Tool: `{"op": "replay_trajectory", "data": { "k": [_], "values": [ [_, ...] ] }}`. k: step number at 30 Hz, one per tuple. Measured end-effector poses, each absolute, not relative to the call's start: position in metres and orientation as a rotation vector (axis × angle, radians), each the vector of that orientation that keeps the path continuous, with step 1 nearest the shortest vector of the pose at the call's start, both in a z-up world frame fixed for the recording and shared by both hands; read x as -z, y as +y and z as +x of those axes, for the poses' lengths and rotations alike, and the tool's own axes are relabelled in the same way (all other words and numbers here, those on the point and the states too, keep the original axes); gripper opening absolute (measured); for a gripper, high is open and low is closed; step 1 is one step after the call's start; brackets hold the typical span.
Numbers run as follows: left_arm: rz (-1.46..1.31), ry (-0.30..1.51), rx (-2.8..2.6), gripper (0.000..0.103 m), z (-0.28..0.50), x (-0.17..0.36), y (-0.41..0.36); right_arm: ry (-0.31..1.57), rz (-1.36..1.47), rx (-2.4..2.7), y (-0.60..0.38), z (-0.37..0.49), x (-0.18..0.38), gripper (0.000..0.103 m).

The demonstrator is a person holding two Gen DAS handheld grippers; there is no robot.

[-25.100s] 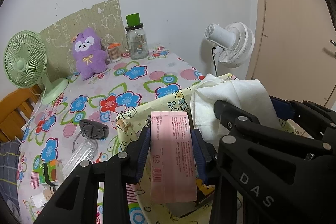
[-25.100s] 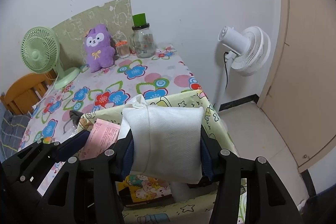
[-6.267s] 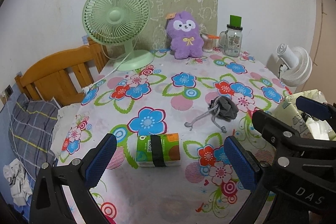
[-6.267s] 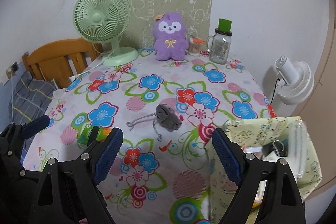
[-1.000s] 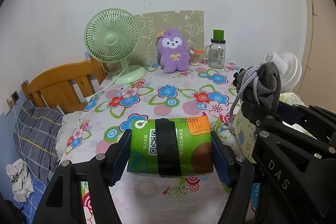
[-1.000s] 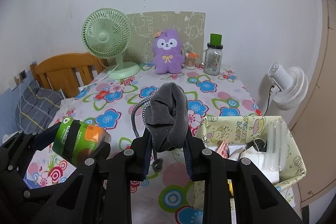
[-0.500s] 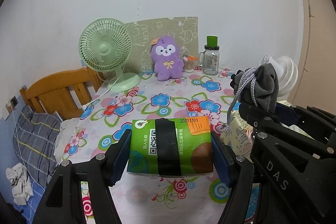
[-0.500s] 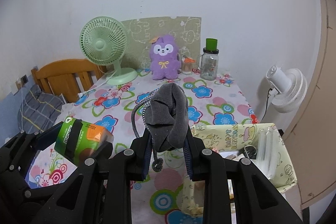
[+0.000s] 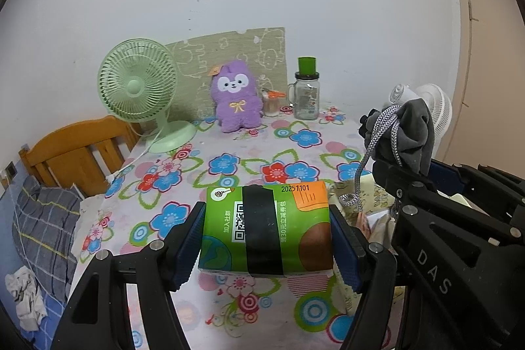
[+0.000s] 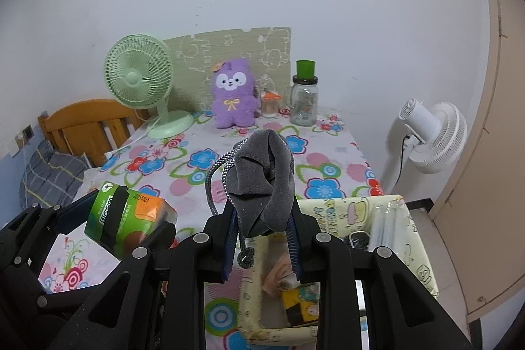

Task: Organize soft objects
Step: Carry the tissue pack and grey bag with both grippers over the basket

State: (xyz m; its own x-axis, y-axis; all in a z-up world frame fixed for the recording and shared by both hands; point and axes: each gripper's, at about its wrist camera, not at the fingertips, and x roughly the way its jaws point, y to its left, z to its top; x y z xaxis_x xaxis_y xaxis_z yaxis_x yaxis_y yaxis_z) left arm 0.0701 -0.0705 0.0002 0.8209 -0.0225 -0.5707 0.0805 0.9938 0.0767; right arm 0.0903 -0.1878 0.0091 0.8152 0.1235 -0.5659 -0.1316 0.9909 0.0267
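While both were empty before | left gripper grips tissue pack | right gripper grips grey pouch

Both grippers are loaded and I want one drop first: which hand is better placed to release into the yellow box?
Right, probably. The right gripper holds the grey drawstring pouch directly above the yellow box. The left gripper, holding the green tissue pack, is over the floral tablecloth, beside the box.

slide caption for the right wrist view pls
Right tool holds a grey pouch above the yellow bin; left tool grips a green pack.
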Motion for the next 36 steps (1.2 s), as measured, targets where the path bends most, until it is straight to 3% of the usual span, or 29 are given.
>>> {"op": "replay_trajectory", "data": {
  "k": [36],
  "values": [
    [0.172,0.668,0.247,0.073,0.104,0.03,-0.168,0.678,0.045,0.028,-0.284,0.106,0.03,0.03]
  ]
}}
